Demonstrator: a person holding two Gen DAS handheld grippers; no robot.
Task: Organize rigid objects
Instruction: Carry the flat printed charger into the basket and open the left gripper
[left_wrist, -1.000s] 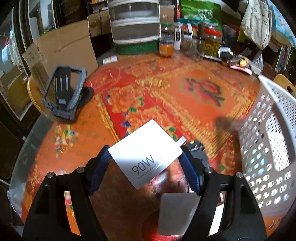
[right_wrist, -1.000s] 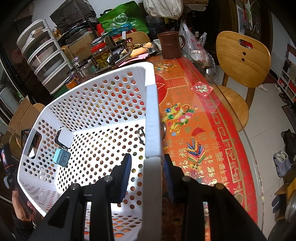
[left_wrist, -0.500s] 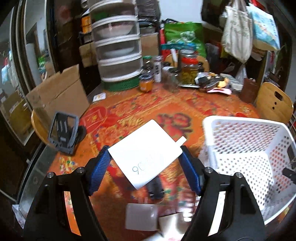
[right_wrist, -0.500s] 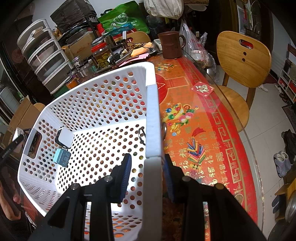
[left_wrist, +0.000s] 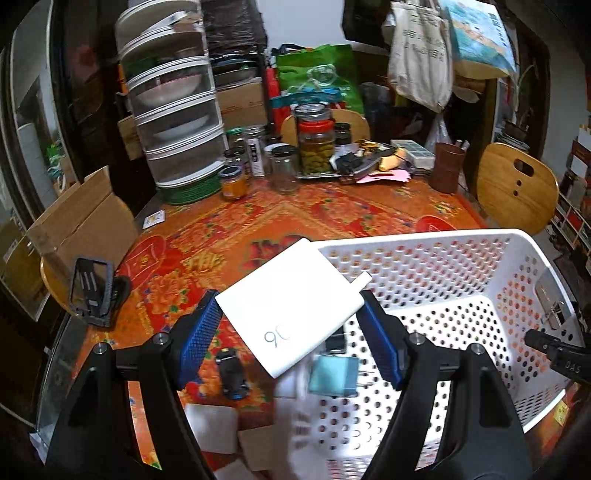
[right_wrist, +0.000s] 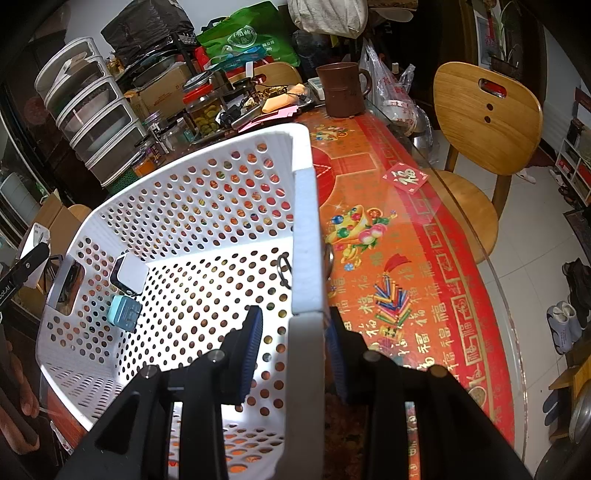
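My left gripper (left_wrist: 288, 332) is clamped across the white charger (left_wrist: 291, 310), its blue pads pressed on the two opposite sides, and I have it held in the air over the basket's (left_wrist: 424, 242) left rim. The charger is flat and tilted, its long axis running diagonally from near-left to far-right, with a small white tab poking out at its far right corner toward the basket. What the coming move turns on, I think: the open basket floor lies to the right and below the charger, so it only has to travel a little rightward past the rim before release. A small blue box (left_wrist: 334, 376) and a black-and-white block (right_wrist: 129, 273) already sit on the floor by that left wall, directly under my path. My right gripper (right_wrist: 293, 343) pinches the basket's right wall, one pad inside and one outside, steadying it on the table (right_wrist: 406, 236).
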